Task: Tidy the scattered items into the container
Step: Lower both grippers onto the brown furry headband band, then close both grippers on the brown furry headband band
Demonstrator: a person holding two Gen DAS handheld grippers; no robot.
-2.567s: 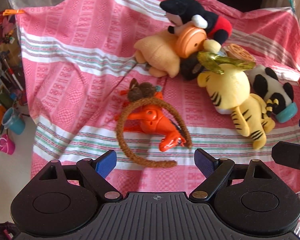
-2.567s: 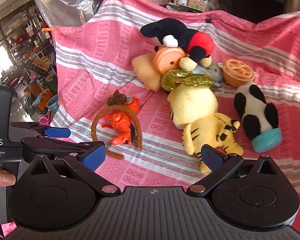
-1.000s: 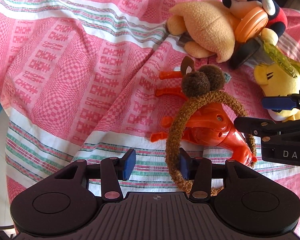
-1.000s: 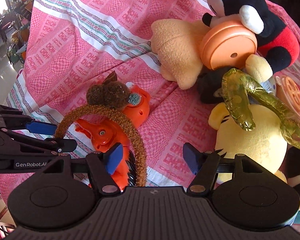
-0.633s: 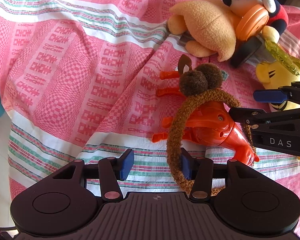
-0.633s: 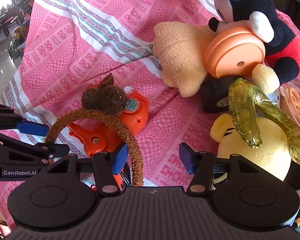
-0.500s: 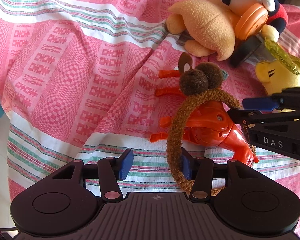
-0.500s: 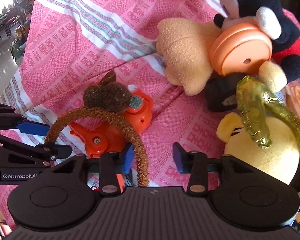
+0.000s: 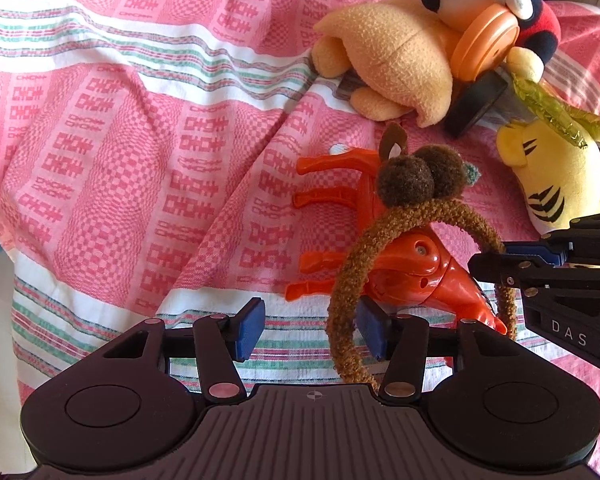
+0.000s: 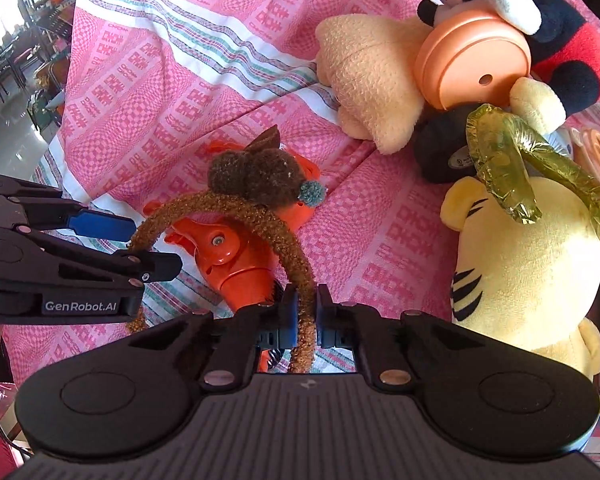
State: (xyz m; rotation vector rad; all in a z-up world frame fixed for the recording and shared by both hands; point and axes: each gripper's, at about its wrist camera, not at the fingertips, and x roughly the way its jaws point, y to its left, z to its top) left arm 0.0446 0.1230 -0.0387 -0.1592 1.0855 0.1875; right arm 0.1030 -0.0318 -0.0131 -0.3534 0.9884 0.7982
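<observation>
The brown fuzzy headband (image 10: 236,210) lies over an orange plastic toy (image 10: 236,256) on the pink striped cloth (image 10: 172,92). The right gripper (image 10: 306,316) has just closed and pinches one end of the band. The left gripper (image 9: 310,330) stands open, the other end just inside its right finger.

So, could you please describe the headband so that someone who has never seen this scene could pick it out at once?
On the pink cloth, look in front of the heap of plush toys, where an orange toy lies alone. The headband arches over it, one end pinched in the right gripper. It is the only thin, fuzzy brown hoop, topped with two dark pompoms.
</observation>
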